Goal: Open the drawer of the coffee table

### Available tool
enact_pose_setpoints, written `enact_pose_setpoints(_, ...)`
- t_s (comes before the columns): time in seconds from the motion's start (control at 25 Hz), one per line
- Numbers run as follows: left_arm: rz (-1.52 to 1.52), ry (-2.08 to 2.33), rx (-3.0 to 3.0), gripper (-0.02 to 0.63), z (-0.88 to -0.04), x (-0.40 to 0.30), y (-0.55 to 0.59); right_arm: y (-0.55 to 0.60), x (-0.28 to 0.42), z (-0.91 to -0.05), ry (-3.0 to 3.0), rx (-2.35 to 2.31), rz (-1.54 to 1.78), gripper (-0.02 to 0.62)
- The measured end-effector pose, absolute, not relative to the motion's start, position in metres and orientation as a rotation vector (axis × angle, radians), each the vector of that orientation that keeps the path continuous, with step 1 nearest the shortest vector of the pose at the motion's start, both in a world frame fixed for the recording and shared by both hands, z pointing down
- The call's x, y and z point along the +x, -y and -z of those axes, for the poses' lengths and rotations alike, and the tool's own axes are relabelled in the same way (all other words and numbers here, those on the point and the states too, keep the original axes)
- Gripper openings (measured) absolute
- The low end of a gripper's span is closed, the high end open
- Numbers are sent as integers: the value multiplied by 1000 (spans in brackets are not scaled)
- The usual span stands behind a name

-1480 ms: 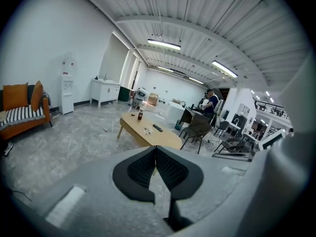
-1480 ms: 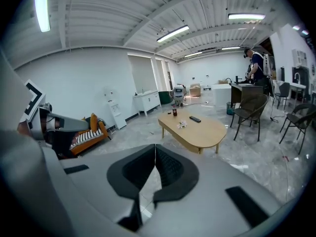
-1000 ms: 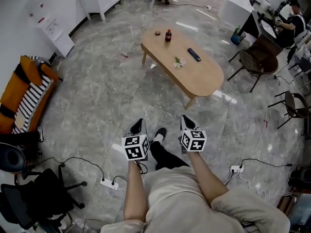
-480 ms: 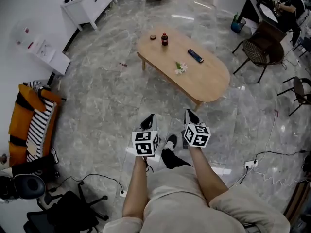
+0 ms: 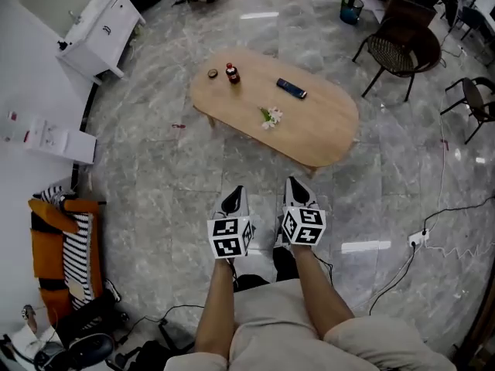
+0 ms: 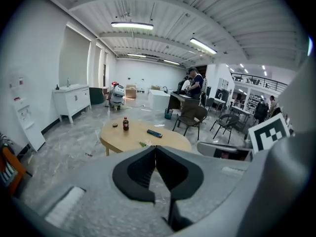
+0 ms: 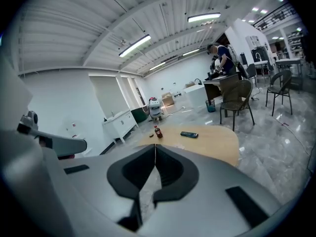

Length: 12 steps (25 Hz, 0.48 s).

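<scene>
On the grey marble floor [image 5: 155,168] stands the oval wooden counter [image 5: 325,126], well apart from both grippers and ahead of them. The left gripper [image 5: 234,194] and right gripper [image 5: 296,185] sit side by side, jaws closed on nothing. The counter carries a remote [image 5: 291,89], a bottle [image 5: 231,73] and a flower [image 5: 270,117].

coffee table [image 5: 309,130] matt light wood; floor [image 5: 155,176] glossy grey marble; tongs [image 5: 234,198] matt grey plastic.

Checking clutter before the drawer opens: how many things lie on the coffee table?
4: a small round disc at the left end, a dark bottle beside it, a black remote toward the middle, a flower sprig by the near edge.
</scene>
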State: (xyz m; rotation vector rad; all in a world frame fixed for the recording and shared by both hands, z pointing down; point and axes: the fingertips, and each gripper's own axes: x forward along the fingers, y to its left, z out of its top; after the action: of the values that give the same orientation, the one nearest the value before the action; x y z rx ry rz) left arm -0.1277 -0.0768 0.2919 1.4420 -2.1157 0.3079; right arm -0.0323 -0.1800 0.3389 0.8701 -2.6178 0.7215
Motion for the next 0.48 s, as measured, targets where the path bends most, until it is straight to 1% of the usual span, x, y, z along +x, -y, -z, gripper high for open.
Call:
enact_pose_setpoints(0.12, -247, 2121, 1367, 11, -302, -147, 83, 199, -21, -348, 2574, 986, -795, 17)
enact_pose_setpoints(0.24, -278, 2099, 1386, 11, -310, -149, 102, 218, -1, -356, 2503, 1160, -913, 17)
enact_pose_setpoints(0.48, -371, 2007, 1600, 11, -315, -149, 138, 234, 14, -350, 2476, 1362, -866, 17)
